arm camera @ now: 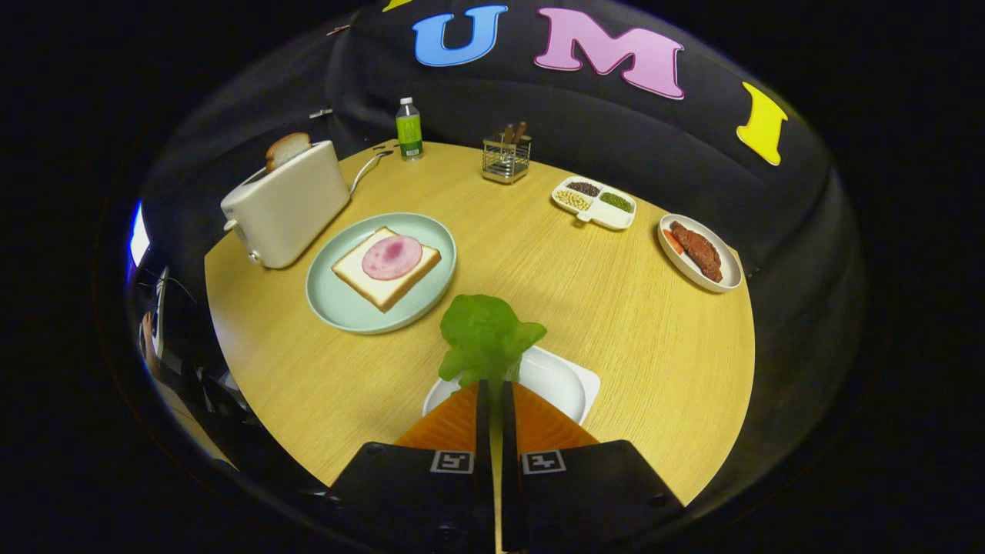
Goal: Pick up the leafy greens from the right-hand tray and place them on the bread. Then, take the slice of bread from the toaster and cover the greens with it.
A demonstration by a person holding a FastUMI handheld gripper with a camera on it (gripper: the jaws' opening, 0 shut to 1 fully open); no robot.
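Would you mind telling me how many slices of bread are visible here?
2: one slice of bread stands in the toaster; the other lies on the green plate under ham.

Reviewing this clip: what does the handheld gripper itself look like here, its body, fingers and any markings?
The gripper has two long, narrow fingers running forward side by side. They join a wide, dark, blocky body. Each half of that body carries a small square black-and-white fiducial marker near its front edge. No cables or sleeve can be made out.

Ruffled green lettuce leaf (489, 335) pinched in the tongs (492, 385)
It hangs above a white tray (565, 381) on the round wooden worktop (616, 308).
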